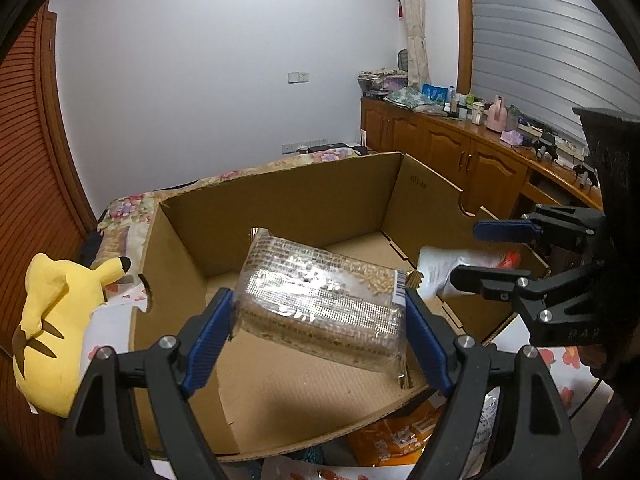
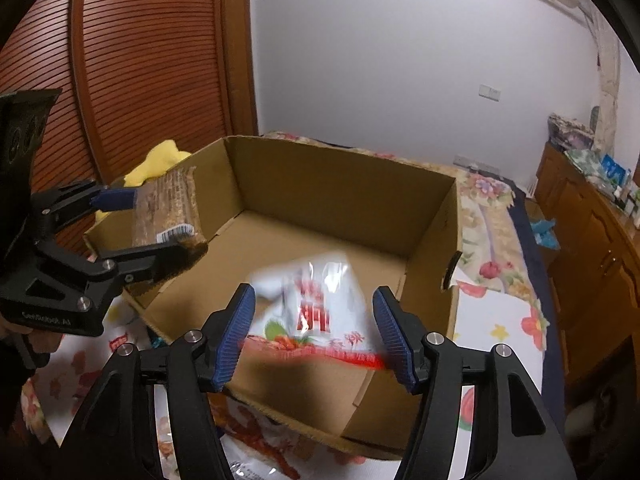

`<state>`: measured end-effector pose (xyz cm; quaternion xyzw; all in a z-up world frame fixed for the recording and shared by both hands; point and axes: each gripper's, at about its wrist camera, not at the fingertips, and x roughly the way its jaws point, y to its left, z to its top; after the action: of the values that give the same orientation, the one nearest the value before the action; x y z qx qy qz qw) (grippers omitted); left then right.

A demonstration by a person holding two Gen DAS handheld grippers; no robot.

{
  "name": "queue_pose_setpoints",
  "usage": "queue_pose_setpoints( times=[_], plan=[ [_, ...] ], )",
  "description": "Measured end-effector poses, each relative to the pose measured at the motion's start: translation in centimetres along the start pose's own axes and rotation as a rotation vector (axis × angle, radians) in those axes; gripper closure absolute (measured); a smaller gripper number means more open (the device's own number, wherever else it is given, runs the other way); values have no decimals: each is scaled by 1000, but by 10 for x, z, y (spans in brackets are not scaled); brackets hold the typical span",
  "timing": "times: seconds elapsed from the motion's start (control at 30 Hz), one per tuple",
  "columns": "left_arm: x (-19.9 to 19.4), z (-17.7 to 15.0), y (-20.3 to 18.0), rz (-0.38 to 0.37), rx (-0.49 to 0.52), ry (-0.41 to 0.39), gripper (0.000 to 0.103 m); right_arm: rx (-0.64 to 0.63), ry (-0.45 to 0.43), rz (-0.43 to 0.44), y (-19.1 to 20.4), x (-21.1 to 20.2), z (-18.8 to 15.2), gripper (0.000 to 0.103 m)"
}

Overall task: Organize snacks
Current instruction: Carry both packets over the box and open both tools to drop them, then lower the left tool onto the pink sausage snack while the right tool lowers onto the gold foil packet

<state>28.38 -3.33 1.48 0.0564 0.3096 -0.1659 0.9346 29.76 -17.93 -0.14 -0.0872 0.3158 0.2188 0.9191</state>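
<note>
Open-topped box (image 1: 280,200) on the bed (image 2: 486,216), floor bare, room inside for both tools. Tall walls at back and sides; lower near rim, easiest way in. Left tool (image 1: 318,320) with clear pack (image 1: 320,300) over the left half; right tool (image 2: 314,332) with white bag (image 2: 316,312) over the right, close beside, little gap between. Plush (image 1: 48,320) against the left wall outside. More packets (image 1: 400,436) below the near rim.
</note>
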Motion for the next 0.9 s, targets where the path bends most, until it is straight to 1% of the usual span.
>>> queue_pose_setpoints(
  times=[0.3,0.53,0.6,0.67,0.73,0.9],
  plan=[
    [12,2,5,9,-11,25,19,6,-6,6,0,-3,3,40],
    [15,6,6,6,-48,15,17,-1,-22,15,0,-17,1,40],
    [16,5,6,10,-53,18,17,-1,-31,14,0,-22,0,39],
    [18,4,7,8,-56,21,15,1,-46,15,2,-27,1,32],
    [19,3,8,12,-64,22,13,1,-55,17,2,-29,1,30],
    [16,3,8,10,-66,12,13,-6,-54,18,7,-30,1,28]
  ],
)
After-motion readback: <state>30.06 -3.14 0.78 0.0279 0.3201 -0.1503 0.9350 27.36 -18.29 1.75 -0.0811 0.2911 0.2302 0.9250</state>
